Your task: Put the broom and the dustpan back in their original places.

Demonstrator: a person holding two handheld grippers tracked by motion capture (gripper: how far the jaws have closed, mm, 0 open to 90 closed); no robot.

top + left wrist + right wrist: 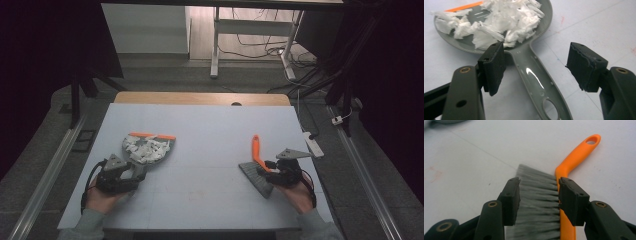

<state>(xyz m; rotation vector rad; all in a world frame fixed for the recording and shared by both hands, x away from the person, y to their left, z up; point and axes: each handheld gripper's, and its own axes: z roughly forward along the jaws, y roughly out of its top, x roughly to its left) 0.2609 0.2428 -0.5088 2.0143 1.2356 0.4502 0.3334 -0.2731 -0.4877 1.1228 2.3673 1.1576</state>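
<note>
A grey dustpan (pixel 131 150) with an orange front lip lies on the left of the table, heaped with white paper scraps (pixel 146 149). My left gripper (pixel 131 172) is open just behind it. Its jaws straddle the dustpan's handle (pixel 534 77) without closing on it, and the scraps (pixel 499 22) lie beyond. On the right lies a hand brush (pixel 256 150) with an orange handle and grey bristles (pixel 259 179). My right gripper (pixel 272 167) is open, poised over the brush head. The bristles (pixel 537 197) show between its pads, and the orange handle (pixel 579 152) reaches away past them.
The pale blue table top (pixel 210 135) has a wooden strip along its far edge. A white power strip (pixel 313 143) lies at the table's right edge. Dark floor, cables and desk legs lie beyond the table.
</note>
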